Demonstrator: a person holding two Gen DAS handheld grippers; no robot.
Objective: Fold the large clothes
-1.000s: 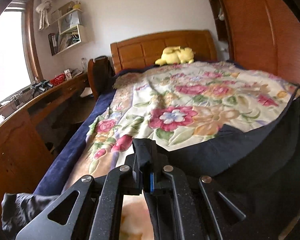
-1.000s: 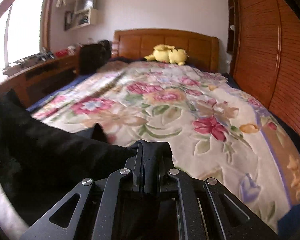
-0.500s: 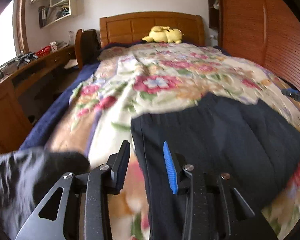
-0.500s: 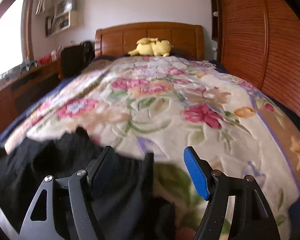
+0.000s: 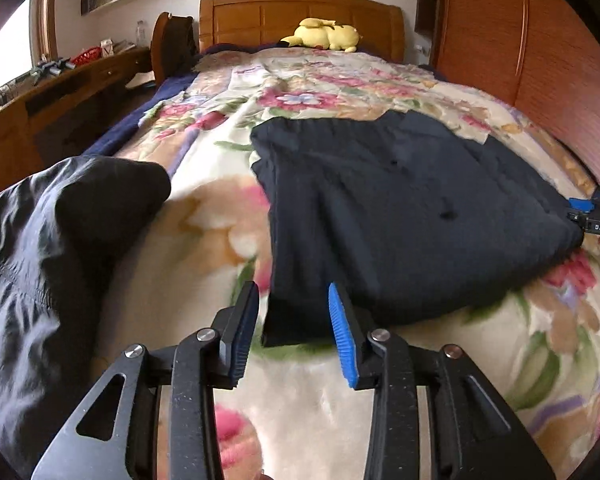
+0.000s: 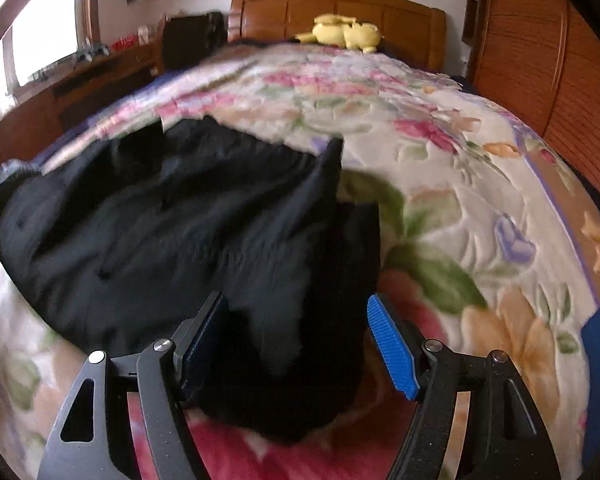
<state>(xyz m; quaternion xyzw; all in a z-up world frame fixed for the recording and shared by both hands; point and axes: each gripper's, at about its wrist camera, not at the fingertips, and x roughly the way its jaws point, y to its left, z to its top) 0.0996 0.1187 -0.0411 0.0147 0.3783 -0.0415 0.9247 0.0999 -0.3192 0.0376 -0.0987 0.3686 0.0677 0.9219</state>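
Two grippers are mine to watch, and both stand with their fingers apart. On the left gripper (image 5: 292, 330) the jaws are parted and the pads press on nothing; they have just been opening, and a near corner of the dark navy garment (image 5: 400, 208) lies on the blanket in the gap between the two fingers (image 5: 342, 336), loose. The right gripper (image 6: 300, 340) is spread wider, its jaws also just opened, with a drooping fold of the same garment (image 6: 180, 232) lying between the pads without being pinched. I count four pads in all, one blue face showing plainly on each gripper.

One garment is the task's thing: it lies spread flat on the bed's floral blanket (image 5: 220, 216), toward the foot edge, roughly midway across, and two small buttons show on its front. In the left view the tip of the right gripper shows at the garment's far right edge.

One second dark piece, a crinkled black jacket-like cloth (image 5: 60, 240), is heaped at the bed's left foot corner, apart from the navy garment. One yellow plush toy (image 5: 324, 36) rests at the head edge against the wooden headboard (image 5: 260, 16). One wooden surface (image 5: 60, 84) runs along the bed's left side, with small clutter I cannot make out.
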